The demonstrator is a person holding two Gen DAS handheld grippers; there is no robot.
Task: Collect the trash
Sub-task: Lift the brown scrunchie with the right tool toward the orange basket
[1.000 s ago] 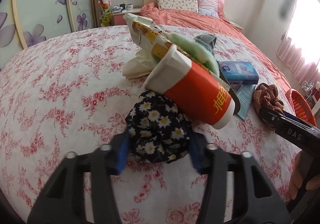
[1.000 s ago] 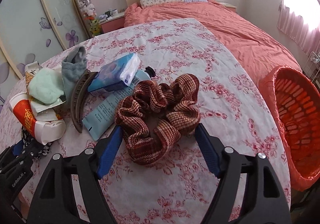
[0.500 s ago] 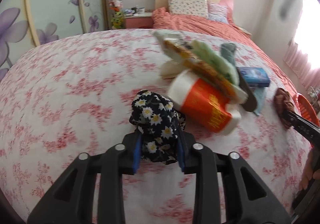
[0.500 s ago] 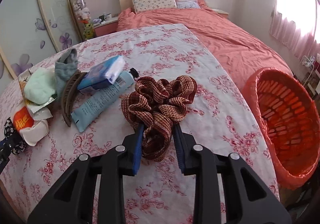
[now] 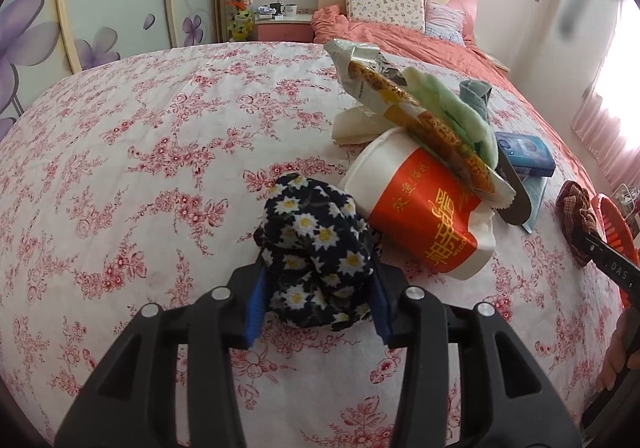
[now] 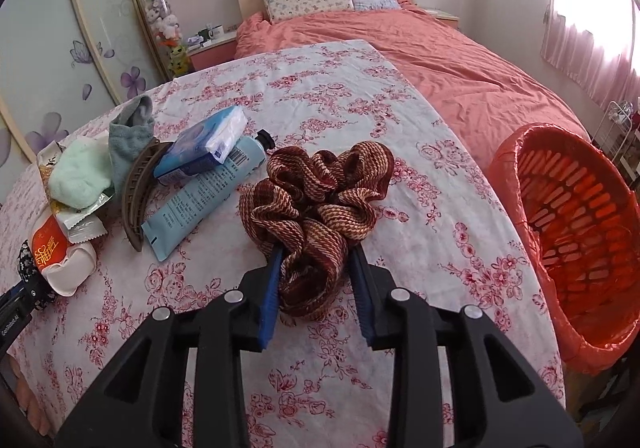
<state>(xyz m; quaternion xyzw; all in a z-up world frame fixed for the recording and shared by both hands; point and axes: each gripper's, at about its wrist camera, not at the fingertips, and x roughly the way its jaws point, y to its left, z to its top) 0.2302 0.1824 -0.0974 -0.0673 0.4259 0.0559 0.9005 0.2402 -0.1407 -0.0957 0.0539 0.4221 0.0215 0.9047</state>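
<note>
Right now both grippers are clamped on hair scrunchies lying on the floral cloth [image 6: 328, 88]. Seen from the left wrist, the left gripper [image 5: 318, 290] has its blue pads against both sides of a dark daisy scrunchie [image 5: 316, 248]; its jaws have just eased a little wider, with the fabric filling the gap between them. Just right of it a red paper cup [image 5: 420, 216] lies on its side, touching the scrunchie, and a snack wrapper [image 5: 400, 100] leans across the cup with a pale green cloth [image 5: 456, 108] against it and a grey sock [image 5: 474, 90] behind. Further right lie a blue tissue pack [image 5: 524, 152] and a brown hair clip [image 5: 514, 200]. Seen from the right wrist, the right gripper [image 6: 316, 288] pinches the near fold of a red-brown scrunchie [image 6: 316, 192]; its jaws have just been closing hard and then let out slightly, the fabric bunched between the pads. Left of that scrunchie a light blue tube [image 6: 204, 196] lies flat, the tissue pack resting on its upper end, the hair clip beside it. An orange basket [image 6: 572, 216] lined with a red bag stands off the cloth's right edge, apart from the right gripper
</note>
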